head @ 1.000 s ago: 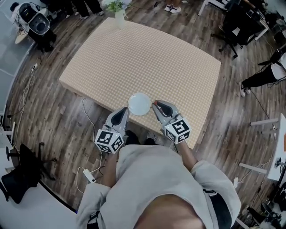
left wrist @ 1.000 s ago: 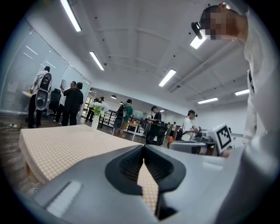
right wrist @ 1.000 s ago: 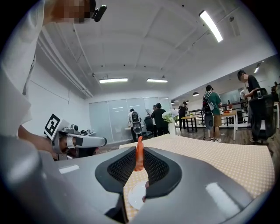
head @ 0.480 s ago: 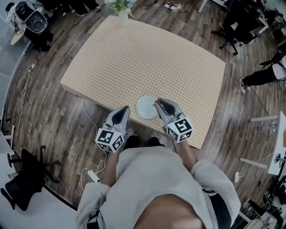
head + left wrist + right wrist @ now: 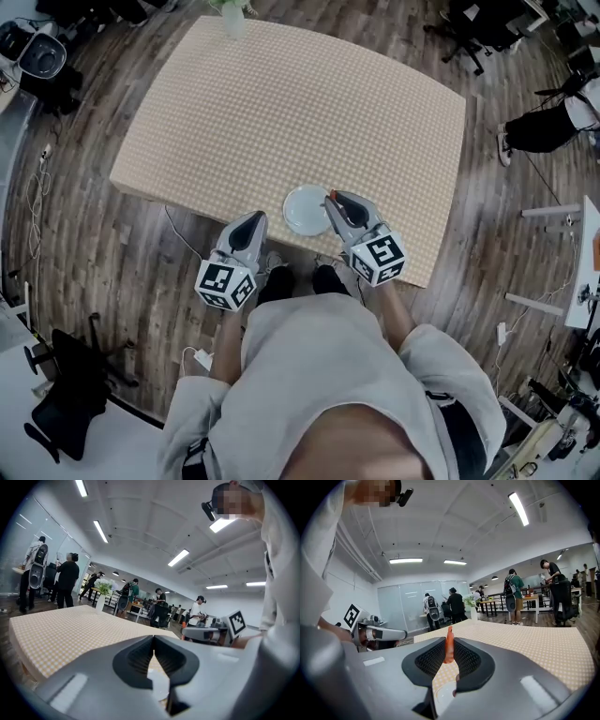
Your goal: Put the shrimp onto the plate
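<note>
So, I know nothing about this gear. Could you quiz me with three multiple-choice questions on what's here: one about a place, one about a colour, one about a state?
1. Where is the round white plate?
A. At the far edge of the table
B. On the checkered tablecloth near the person's edge, beside the right gripper
C. On the floor

2. What colour is the small shrimp in the right gripper?
A. Grey
B. Green
C. Orange

3. How is the left gripper?
A. Shut, with nothing in it
B. Wide open
C. Clamped on the plate

Answers:
1. B: the head view shows the plate at the near edge, next to the right gripper.
2. C: the right gripper view shows an orange piece pinched between the pads.
3. A: the left gripper view shows the tips meeting with nothing between them.
</note>
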Motion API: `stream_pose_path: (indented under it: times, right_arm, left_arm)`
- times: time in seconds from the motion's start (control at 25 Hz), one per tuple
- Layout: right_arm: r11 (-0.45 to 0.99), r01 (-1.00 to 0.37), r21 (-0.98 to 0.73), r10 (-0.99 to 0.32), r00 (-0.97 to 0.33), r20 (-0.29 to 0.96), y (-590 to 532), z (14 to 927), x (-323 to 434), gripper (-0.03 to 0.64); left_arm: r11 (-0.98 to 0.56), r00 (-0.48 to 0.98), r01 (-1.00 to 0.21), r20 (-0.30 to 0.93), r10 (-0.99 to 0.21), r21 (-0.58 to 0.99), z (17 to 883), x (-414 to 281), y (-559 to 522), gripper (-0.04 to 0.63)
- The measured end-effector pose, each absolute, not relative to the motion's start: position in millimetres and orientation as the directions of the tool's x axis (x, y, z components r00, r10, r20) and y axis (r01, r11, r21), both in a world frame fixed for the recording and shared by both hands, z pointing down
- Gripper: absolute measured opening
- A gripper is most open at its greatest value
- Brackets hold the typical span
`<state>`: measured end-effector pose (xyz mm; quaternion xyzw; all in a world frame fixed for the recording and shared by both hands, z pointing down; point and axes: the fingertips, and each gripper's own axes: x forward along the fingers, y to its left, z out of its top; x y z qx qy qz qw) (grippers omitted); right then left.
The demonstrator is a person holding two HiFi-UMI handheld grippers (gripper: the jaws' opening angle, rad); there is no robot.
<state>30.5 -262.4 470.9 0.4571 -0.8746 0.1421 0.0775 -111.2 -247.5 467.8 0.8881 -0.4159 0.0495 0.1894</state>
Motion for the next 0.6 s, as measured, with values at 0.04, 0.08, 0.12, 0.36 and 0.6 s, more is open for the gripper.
stream_pose_path:
  times: [0.04, 0.08, 0.12, 0.36, 0.6]
  right_arm:
    - [0.54, -0.822, -0.181, -0.776, -0.569, 0.271, -262, 473, 33, 0.052]
    - [0.538, -0.822, -0.186, -0.774, -0.569, 0.277, -261, 476, 35, 0.052]
    - [0.536, -0.822, -0.192, -0.772, -0.569, 0.283, -261, 479, 37, 0.052]
    - [0.532, -0.812, -0.239, -0.738, -0.583, 0.34, -254, 507, 43, 0.052]
    - [0.531, -0.797, -0.287, -0.685, -0.603, 0.408, -243, 549, 36, 0.052]
  left_arm:
    - [-0.584, 0.651, -0.756, 0.253, -0.716, 0.295, 470, -108, -247, 0.011]
    - [-0.586, 0.651, -0.757, 0.263, -0.712, 0.291, 474, -106, -246, 0.011]
    - [-0.587, 0.651, -0.758, 0.274, -0.708, 0.285, 477, -104, -245, 0.011]
    - [-0.573, 0.637, -0.771, 0.333, -0.695, 0.28, 500, -100, -240, 0.011]
    - [-0.551, 0.622, -0.783, 0.389, -0.679, 0.29, 534, -105, -232, 0.011]
